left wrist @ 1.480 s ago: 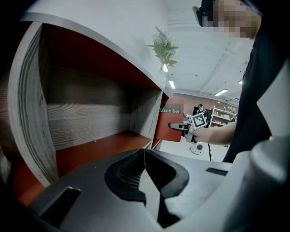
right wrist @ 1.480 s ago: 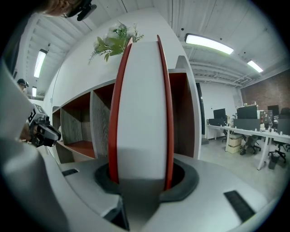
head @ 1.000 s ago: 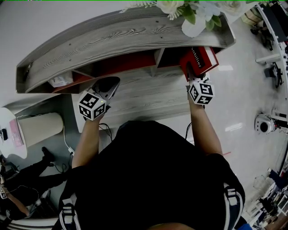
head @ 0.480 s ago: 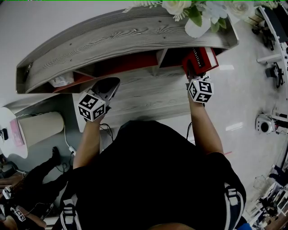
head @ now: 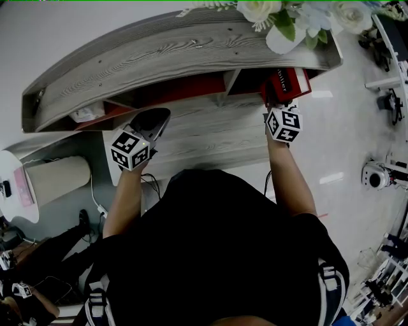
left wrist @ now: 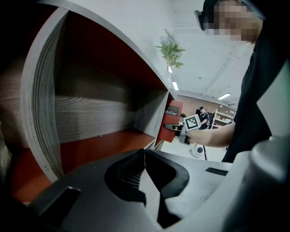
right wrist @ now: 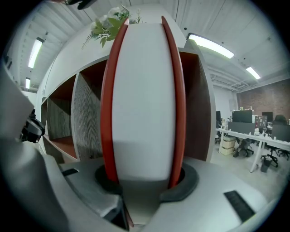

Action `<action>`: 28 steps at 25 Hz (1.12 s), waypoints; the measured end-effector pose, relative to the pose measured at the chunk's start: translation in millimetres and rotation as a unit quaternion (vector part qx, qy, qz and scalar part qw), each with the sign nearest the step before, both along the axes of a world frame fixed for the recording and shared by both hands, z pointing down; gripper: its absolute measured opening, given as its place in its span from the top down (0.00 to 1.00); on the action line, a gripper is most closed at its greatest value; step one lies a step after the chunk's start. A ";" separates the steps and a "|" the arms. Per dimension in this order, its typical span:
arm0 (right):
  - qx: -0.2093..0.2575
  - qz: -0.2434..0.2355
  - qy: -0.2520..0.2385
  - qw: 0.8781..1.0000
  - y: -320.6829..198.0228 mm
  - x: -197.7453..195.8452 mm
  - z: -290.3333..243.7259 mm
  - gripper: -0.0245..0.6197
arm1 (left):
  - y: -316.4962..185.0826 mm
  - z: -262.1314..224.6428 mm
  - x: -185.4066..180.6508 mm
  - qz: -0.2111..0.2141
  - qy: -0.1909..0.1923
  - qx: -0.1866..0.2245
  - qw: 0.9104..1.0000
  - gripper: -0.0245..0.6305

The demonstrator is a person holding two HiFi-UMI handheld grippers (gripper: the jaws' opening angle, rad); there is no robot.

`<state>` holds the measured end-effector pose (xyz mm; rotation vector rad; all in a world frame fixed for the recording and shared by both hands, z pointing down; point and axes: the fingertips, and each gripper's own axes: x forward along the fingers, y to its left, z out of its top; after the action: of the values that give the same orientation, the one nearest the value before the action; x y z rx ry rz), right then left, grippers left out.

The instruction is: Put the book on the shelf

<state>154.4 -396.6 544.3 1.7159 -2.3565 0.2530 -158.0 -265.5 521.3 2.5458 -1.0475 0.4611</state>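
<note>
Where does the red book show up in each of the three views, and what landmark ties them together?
Head view: red book, upper right, at the shelf's right-hand opening.
Left gripper view: red book small, right of centre, past the shelf's far end.
Right gripper view: red book fills the centre, clamped in the right hand-held gripper.
Shared landmark: flowers on the shelf top.
</note>
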 end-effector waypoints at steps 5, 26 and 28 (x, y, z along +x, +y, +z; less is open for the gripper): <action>0.001 0.003 -0.002 1.000 -5.4 -0.9 -0.3 0.70 | -0.4 3.7 1.1 0.002 -0.001 -0.006 1.000 0.93; 0.007 0.015 0.005 1.000 -21.5 -6.2 0.0 0.70 | -2.3 4.0 -7.0 -0.007 -0.009 -0.007 1.000 0.93; 0.008 0.016 0.006 1.000 -21.6 -6.3 -0.2 0.70 | -2.3 4.2 -6.8 -0.006 -0.009 -0.007 1.000 0.93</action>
<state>148.1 -418.2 544.1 1.7594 -2.3314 0.2285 -164.8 -267.8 525.5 2.5257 -1.0619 0.4879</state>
